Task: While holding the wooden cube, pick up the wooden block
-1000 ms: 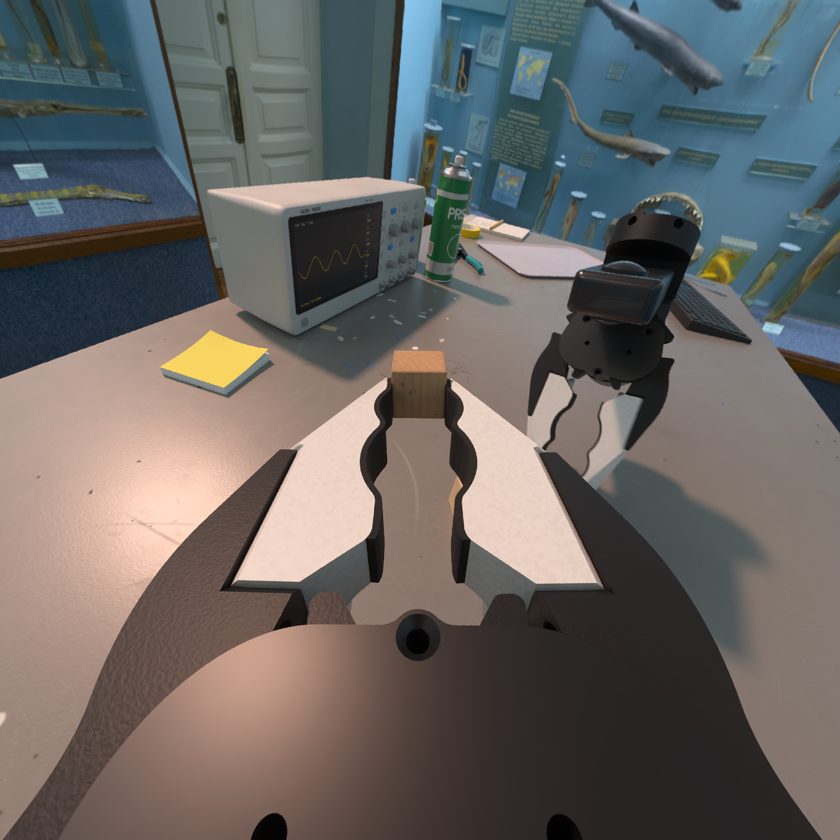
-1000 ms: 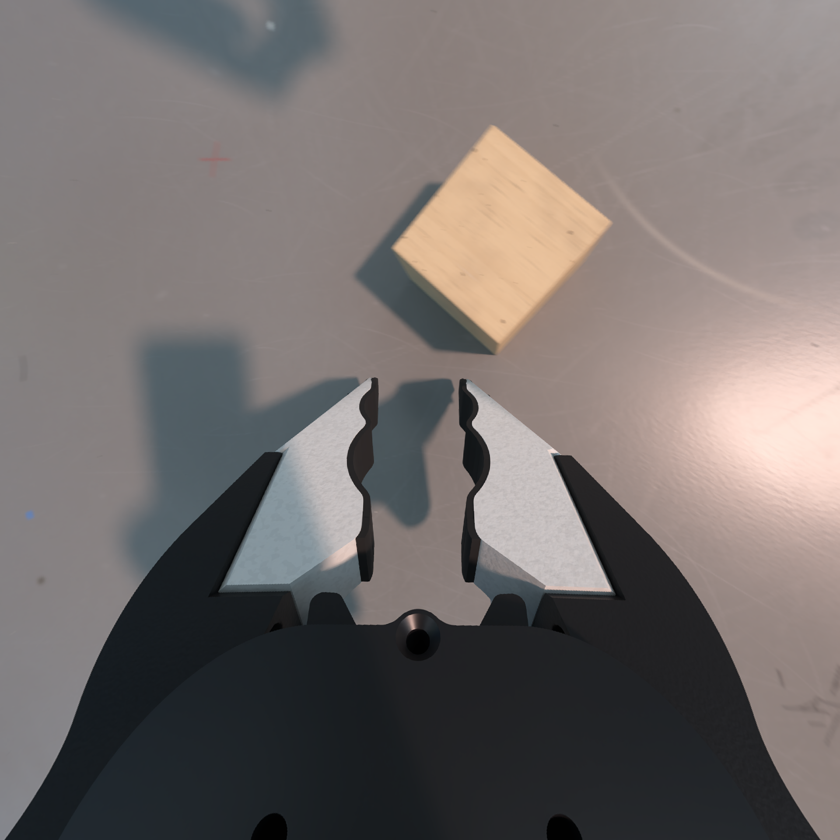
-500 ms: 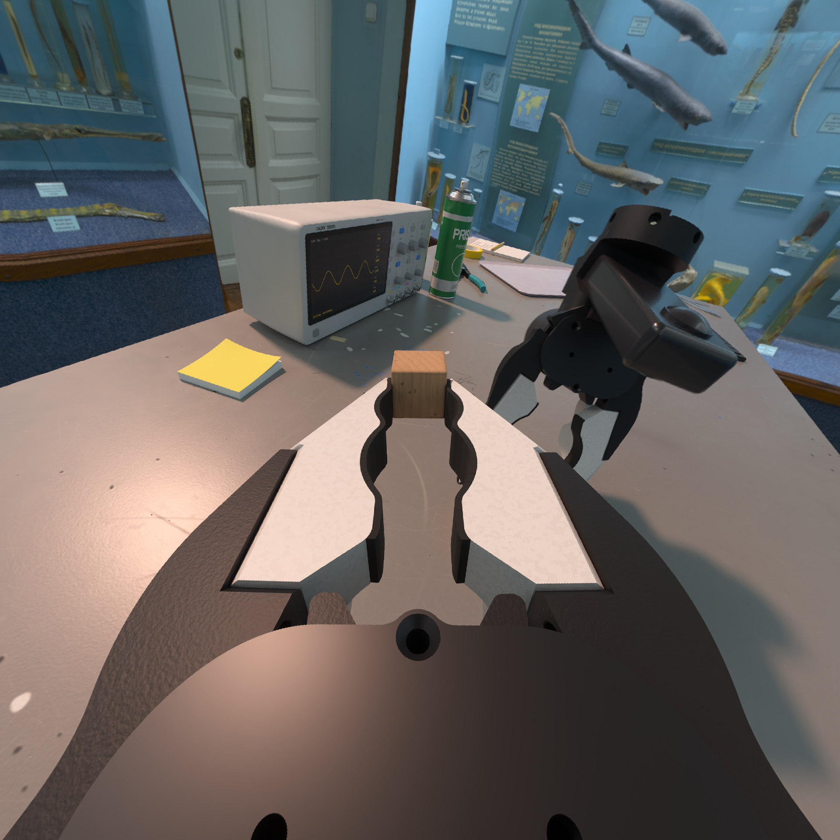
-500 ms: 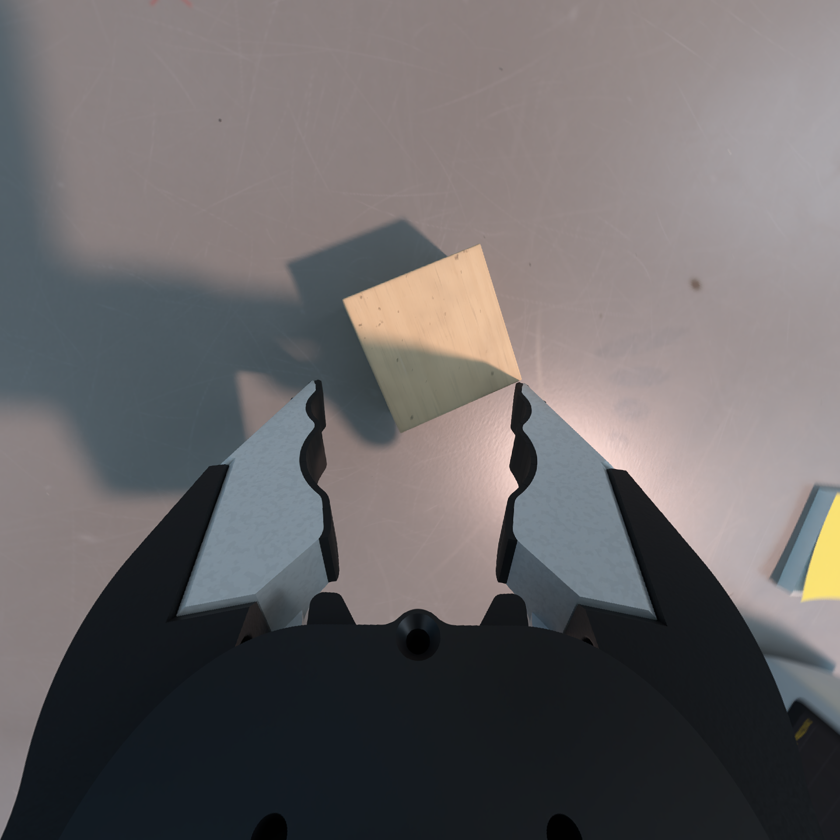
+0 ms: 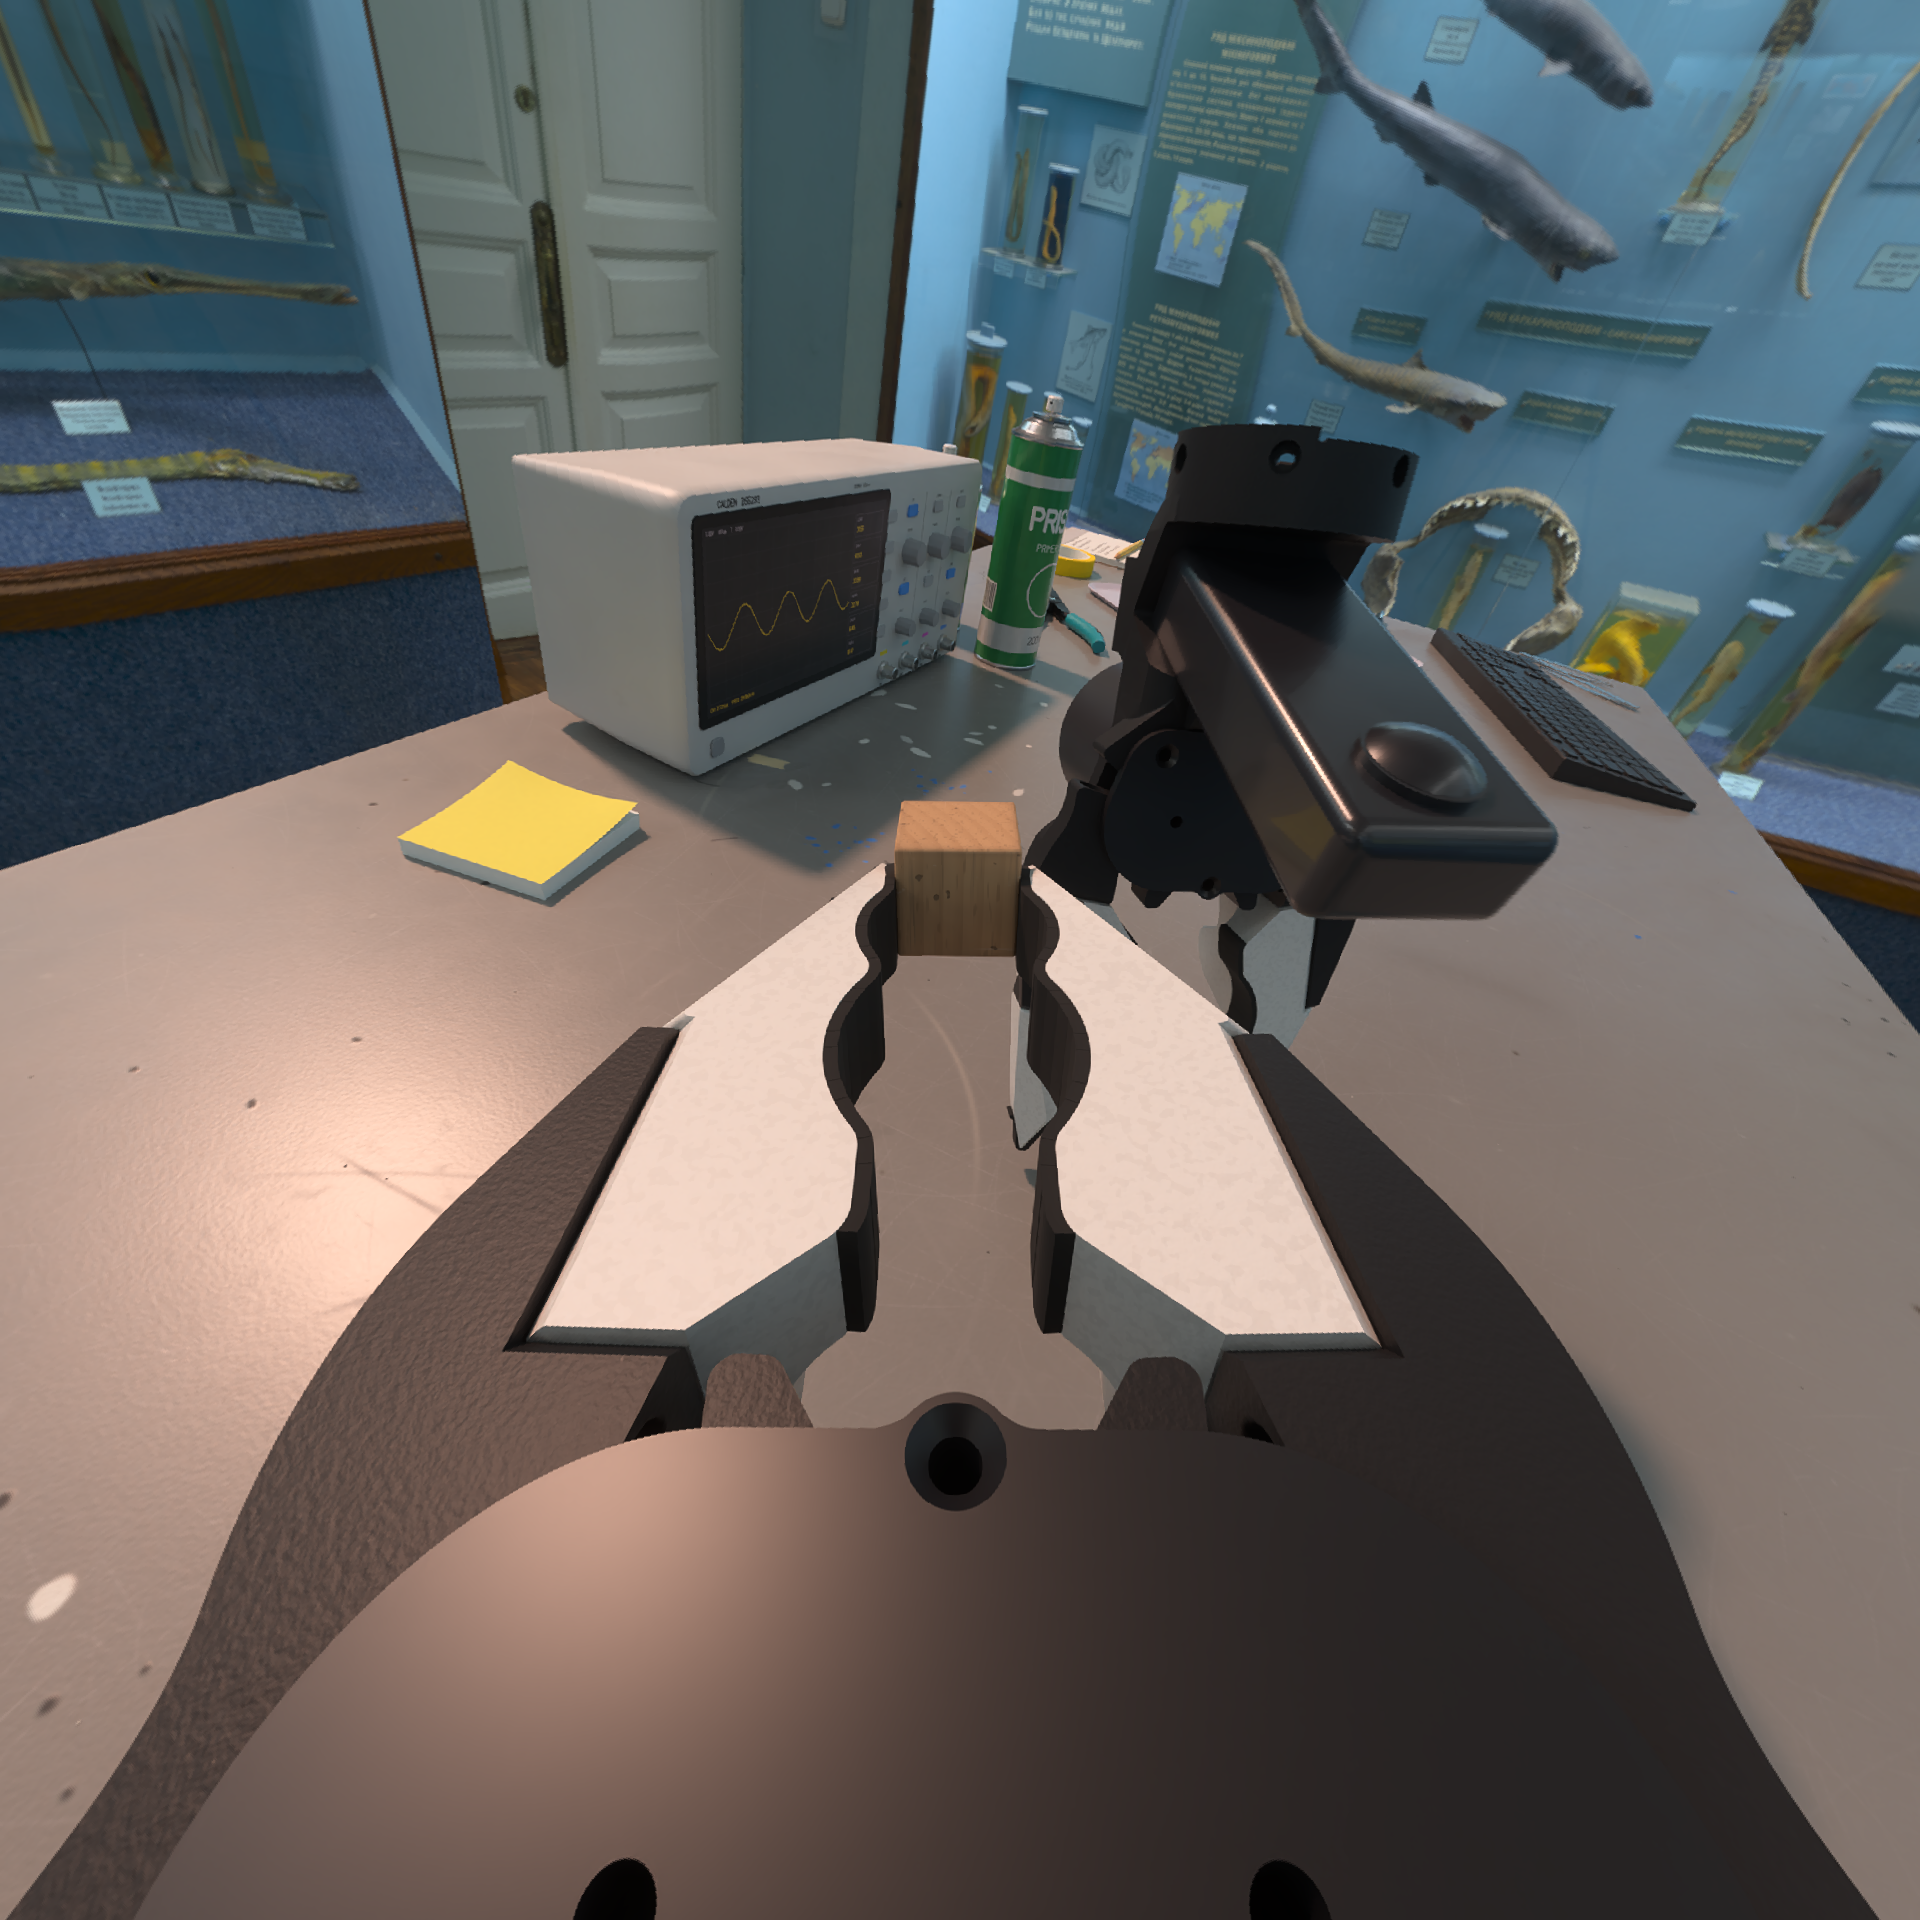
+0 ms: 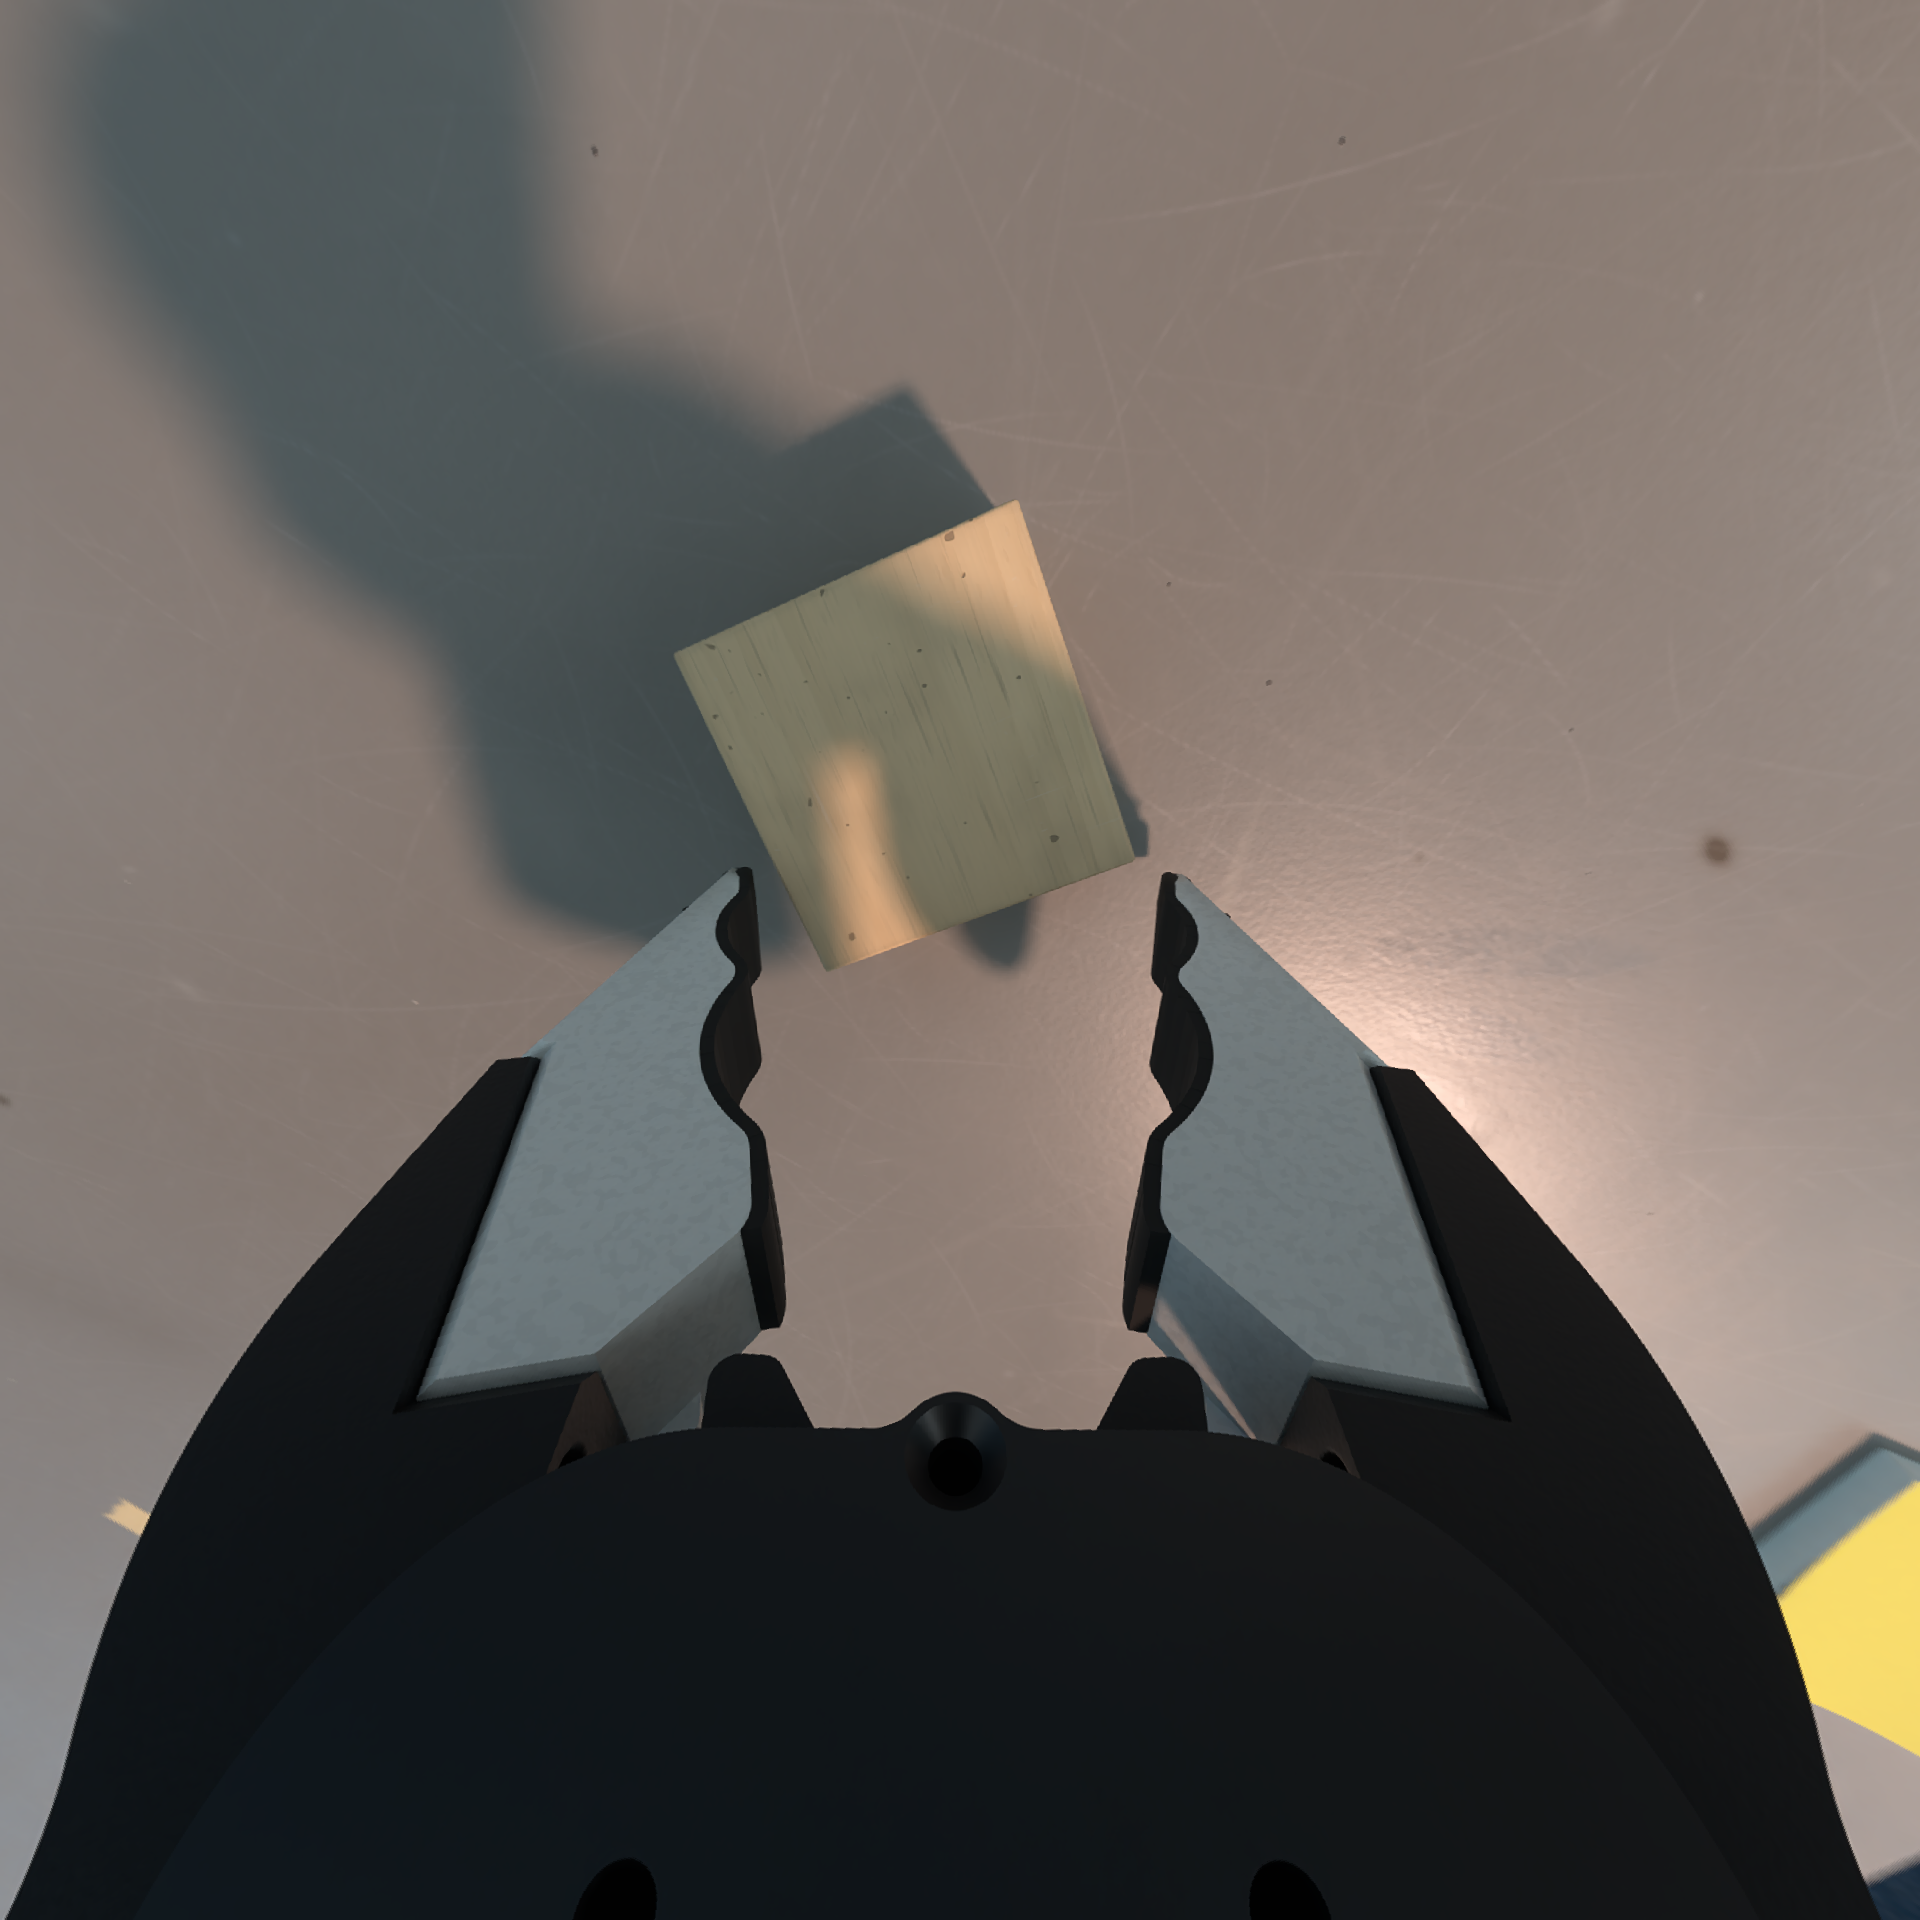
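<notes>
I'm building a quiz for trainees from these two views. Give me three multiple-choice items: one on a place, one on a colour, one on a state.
1. Where is the wooden cube?
A. Between the left gripper's fingers
B. On the notepad
C. On top of the spray can

2. What colour is the notepad's top sheet?
A. Red
B. Yellow
C. White

3. How does the right gripper stand?
A. Shut on the block
B. Shut, empty
C. Open above the block

Key: 1 A, the wooden cube sits clamped at the left gripper tips. 2 B, the notepad shows yellow. 3 C, the right gripper has its fingers spread, with the wooden block lying on the table beyond them.
</notes>
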{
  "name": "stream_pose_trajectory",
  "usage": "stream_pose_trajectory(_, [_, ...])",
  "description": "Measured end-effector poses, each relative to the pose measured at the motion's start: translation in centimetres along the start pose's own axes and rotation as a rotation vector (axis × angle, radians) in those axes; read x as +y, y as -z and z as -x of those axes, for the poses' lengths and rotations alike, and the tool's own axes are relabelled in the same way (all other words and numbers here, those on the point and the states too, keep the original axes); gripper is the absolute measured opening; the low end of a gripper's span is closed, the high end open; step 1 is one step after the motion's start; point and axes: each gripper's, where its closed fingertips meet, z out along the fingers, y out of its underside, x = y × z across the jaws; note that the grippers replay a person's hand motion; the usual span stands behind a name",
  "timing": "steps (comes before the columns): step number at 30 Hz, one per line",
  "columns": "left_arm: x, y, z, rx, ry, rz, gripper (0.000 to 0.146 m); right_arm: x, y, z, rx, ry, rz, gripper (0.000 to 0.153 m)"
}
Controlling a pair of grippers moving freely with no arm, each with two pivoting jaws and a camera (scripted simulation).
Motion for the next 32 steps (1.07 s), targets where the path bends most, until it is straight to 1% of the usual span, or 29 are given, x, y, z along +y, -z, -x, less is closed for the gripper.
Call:
stream_pose_trajectory(2, [0.0,0.0,0.0,0.000,0.000,0.001,0.021,-0.1,-0.1,-0.2,0.019,0.038,0.020,0.072])
stream_pose_trajectory(5, [0.0,0.0,0.1,-0.002,0.000,0.000,0.021,-0.3,-0.2,-0.1,0.030,0.067,0.026,0.070])
stream_pose_trajectory(9, [0.1,0.0,0.1,-0.001,0.001,0.002,0.021,-0.6,-0.3,0.5,0.030,0.073,0.015,0.068])
stream_pose_trajectory(14, [0.2,-0.1,0.0,0.002,0.001,0.003,0.021,-0.3,-0.2,0.6,0.052,-0.024,-0.017,0.068])
stream_pose_trajectory(21, [0.2,-0.3,-0.3,0.013,-0.008,0.008,0.021,1.6,0.6,1.0,0.110,-0.206,-0.103,0.067])
stream_pose_trajectory(27, [0.7,-1.1,-1.6,0.041,-0.062,0.045,0.021,2.1,3.8,1.1,0.197,-0.319,-0.249,0.067])
stream_pose_trajectory(32, [1.7,-2.3,-3.3,0.078,-0.144,0.110,0.021,2.1,6.5,1.2,0.264,-0.392,-0.355,0.067])
